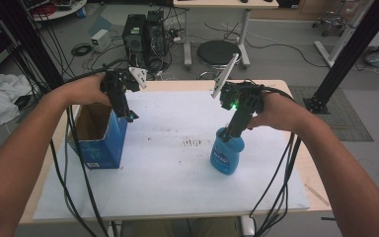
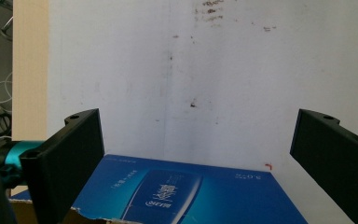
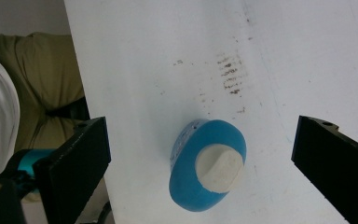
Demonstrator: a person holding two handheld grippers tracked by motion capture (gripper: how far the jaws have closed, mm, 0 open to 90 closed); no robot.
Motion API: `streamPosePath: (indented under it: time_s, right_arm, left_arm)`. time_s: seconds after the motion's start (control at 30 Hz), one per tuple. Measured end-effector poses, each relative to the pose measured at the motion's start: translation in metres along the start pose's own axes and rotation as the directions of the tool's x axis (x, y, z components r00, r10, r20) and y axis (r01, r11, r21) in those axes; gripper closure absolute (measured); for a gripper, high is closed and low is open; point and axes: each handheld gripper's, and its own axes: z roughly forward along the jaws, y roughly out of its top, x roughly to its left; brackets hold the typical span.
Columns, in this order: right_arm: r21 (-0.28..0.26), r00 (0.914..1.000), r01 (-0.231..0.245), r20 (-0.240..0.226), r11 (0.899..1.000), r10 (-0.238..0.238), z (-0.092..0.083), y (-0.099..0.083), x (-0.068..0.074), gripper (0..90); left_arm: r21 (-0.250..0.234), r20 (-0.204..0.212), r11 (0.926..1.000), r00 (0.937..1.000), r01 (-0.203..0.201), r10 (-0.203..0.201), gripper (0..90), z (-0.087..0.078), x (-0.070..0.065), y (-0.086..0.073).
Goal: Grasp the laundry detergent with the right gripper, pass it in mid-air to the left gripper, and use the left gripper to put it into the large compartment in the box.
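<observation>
The blue plastic bottle with a white cap (image 1: 227, 154) stood upright on the white sheet covering the wooden tabletop (image 1: 177, 163), toward the person's right. It bore a pale label on its front, too small and blurred to read. In the right gripper view the bottle (image 3: 208, 164) showed from above: an oval blue shoulder with an off-white, flattened cap in its middle. The right gripper (image 1: 225, 134) hung directly over that cap, its fingers (image 3: 74, 158) spread wide to either side and apart from the bottle, holding nothing.

Toward the person's left stood the open blue cardboard box (image 1: 101, 140), brown inside; its contents could not be made out. Its side (image 2: 186, 191) carried white lettering on a darker blue panel, not legible. The left gripper (image 1: 130, 117) hovered at the box's upper right rim, its fingers (image 2: 70, 158) also wide open and empty.

Between the two things lay a patch of brown smudges (image 1: 192, 142) on the sheet.

Beyond the tabletop, on the floor, stood black computer towers (image 1: 143, 32) and a round black stool (image 1: 219, 52).
</observation>
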Motion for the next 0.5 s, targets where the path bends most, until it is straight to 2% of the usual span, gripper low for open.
streamPosePath:
  time_s: [0.17,0.3,0.33,0.37,0.5]
  right_arm:
    - [-0.001,0.9998,-0.017,0.009,1.0,0.017,-0.003,-0.009,-0.001,3.4]
    - [0.001,0.9983,-0.052,0.026,0.999,0.052,-0.006,-0.03,-0.004,3.4]
    - [0.001,0.9983,-0.052,0.026,0.999,0.052,-0.006,-0.03,-0.004,3.4]
    - [0.001,0.997,-0.069,0.035,0.998,0.069,-0.007,-0.039,-0.005,3.4]
    - [0.0,0.9944,-0.096,0.045,0.995,0.096,-0.008,-0.051,-0.004,3.4]
  left_arm:
    - [0.003,0.001,1.0,1.0,0.0,0.0,2.7,0.002,-0.001,0.001]
    - [0.0,0.001,1.0,1.0,0.001,-0.001,2.7,0.003,0.001,0.002]
    - [0.0,0.001,1.0,1.0,0.001,-0.001,2.7,0.003,0.001,0.002]
    - [0.003,0.003,1.0,1.0,-0.002,0.002,2.7,0.004,0.001,0.003]
    - [0.001,0.003,1.0,1.0,-0.004,0.004,2.7,0.005,0.0,0.005]
